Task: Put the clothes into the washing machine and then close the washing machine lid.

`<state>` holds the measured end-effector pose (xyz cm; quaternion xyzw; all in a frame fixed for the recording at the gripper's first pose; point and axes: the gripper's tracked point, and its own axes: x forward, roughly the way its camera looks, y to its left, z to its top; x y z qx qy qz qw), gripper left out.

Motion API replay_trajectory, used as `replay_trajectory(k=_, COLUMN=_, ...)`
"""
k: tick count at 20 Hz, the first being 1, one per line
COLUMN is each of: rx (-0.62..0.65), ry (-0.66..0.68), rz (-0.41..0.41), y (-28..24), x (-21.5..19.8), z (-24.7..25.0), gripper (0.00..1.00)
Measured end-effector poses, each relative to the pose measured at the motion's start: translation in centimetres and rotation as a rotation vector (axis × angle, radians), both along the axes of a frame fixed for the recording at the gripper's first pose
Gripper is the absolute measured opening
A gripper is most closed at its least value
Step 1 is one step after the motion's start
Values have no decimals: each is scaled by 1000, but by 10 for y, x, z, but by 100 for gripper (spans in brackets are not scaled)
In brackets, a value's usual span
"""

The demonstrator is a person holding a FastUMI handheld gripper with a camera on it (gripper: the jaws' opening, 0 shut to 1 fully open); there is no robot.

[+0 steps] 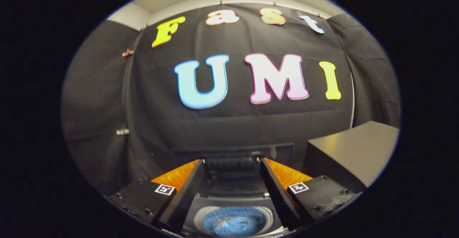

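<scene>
My gripper (232, 164) is open, with nothing between its fingers. Below and between the fingers lies the washing machine's round drum opening (235, 220), and blue cloth (233, 225) sits inside it. The machine's dark lid (232, 162) stands raised just beyond the fingertips, against the booth's black cloth wall. The gripper hovers above the open drum and touches nothing.
A dark box-like block (353, 150) stands to the right of the machine, close to the right finger. The black cloth wall rises directly behind the machine. A small metal fitting (122, 131) sticks out of the wall on the left.
</scene>
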<state>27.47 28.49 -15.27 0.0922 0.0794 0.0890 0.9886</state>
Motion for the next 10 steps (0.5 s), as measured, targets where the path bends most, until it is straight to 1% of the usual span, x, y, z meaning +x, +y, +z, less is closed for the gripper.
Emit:
replay_trajectory(k=1, rx=-14, ry=-35, rz=-35, y=-9, x=15, z=8, gripper=99)
replay_trajectory(k=3, rx=-63, ry=-64, rz=-43, y=-13, x=38, z=19, gripper=99)
replay_trajectory(k=5, rx=-68, ry=-84, rz=-58, y=-13, x=65, z=40, gripper=99)
replay_trajectory(k=6, rx=-60, ry=-101, rz=-53, y=-7, x=81, z=49, gripper=99)
replay_trajectory(k=8, rx=-100, ry=-107, rz=-68, y=-4, x=108, z=50, gripper=99)
replay_trajectory(k=10, rx=-95, ry=-94, rz=-81, y=9, x=123, z=40, gripper=99)
